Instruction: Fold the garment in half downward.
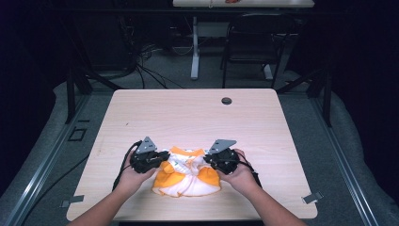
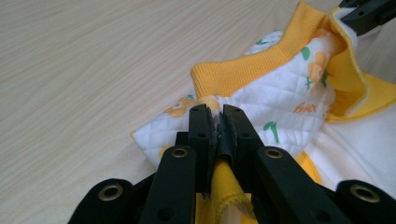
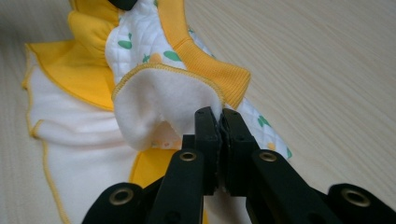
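Garment (image 1: 186, 175) in yellow and white, bunched at the near edge of a pale wooden counter (image 1: 197, 113).
Left tongs (image 2: 215, 114) pinch its yellow ribbed edge; right tongs (image 3: 219, 116) pinch its white fleecy lining. Orange writing on the quilted, flower-printed fabric is too blurred to read.

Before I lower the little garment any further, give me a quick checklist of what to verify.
1. Left gripper clamped on the garment: ok, yellow cloth is pinched between its fingers.
2. Right gripper clamped on cloth: ok, the white fleece edge sits between its fingers.
3. Garment spread flat: not ok, it is bunched and folded between the two grippers.
4. Garment on the table: ok, it lies well inside the near edge.
5. Grips on matching corners: cannot tell.
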